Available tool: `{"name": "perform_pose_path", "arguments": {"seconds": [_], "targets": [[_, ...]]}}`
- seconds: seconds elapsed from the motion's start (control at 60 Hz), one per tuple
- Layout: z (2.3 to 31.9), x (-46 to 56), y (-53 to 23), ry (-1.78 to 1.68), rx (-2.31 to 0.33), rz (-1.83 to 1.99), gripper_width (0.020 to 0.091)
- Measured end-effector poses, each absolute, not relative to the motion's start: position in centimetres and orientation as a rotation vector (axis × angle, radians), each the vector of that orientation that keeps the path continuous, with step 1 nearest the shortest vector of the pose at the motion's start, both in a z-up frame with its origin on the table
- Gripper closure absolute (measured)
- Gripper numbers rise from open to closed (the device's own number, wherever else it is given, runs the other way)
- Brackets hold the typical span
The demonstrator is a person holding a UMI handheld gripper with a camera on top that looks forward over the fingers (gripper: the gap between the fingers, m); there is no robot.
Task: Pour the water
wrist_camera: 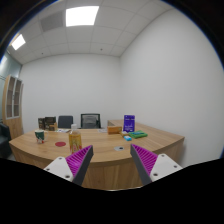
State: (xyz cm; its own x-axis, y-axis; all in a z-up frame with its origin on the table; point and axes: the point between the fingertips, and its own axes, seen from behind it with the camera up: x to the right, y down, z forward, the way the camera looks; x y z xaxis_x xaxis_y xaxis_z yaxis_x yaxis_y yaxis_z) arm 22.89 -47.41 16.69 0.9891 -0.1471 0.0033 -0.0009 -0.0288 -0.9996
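1. The two-finger gripper [111, 163] is held high and well back from the long light-wood conference table [95, 160]; its fingers are spread, with nothing between the magenta pads [145, 159]. An approach stance is suggested, not a grasp.
2. The wide gap between the fingers is presumably kept so that a vessel can be straddled once it is reached; nothing is pinched at present.
3. The task's thing is not clearly identified. A small orange cup-like object [76, 141] is seen on the table beyond the left finger, and a small dark cup-like object [40, 137] stands further left on the tabletop. Whether either holds water cannot be told.
4. A purple upright box or card [129, 123] is stood near the far right of the table, with a flat green item [135, 134] lying just beside it. A small tan box [113, 129] is placed just left of these. All are well apart from the fingers.
5. Dark office chairs [90, 120] are pushed in behind the table against the white wall, so the near edge is left free for access.
6. The objects are grouped along the middle and far side of the tabletop, so a forward and downward move is judged necessary before anything is gripped.
7. Task progress is judged as barely begun: no vessel is held and no pouring posture is taken.
8. Risk: with small items set close together, a neighbour could be knocked on approach.
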Motion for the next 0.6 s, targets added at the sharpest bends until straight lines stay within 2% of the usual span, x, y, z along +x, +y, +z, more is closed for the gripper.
{"name": "perform_pose_path", "arguments": {"seconds": [0.367, 0.6], "targets": [[15.2, 18.8, -44.1, 0.047, -1.631, -0.079, 0.0278], [11.9, 12.3, -35.1, -0.017, -1.669, 0.054, 0.0272]]}}
